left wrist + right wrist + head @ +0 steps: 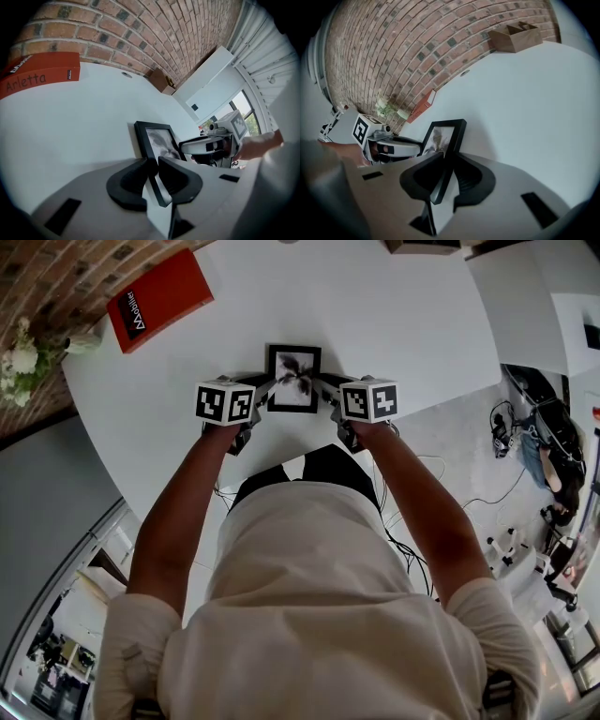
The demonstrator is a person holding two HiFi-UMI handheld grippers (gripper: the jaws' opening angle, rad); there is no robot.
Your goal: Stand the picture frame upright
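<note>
Person's torso point(319, 615) nearest. Left gripper point(263, 392) clamped picture frame point(293, 379) at its 9 o'clock edge, right gripper point(327, 392) at 3 o'clock. Frame sat mid-surface point(394, 306), apparently tilted up; settling and release remained.

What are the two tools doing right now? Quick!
Left tool: closed, gripping the left edge of the picture frame.
Right tool: closed, gripping the right edge of the picture frame.
</note>
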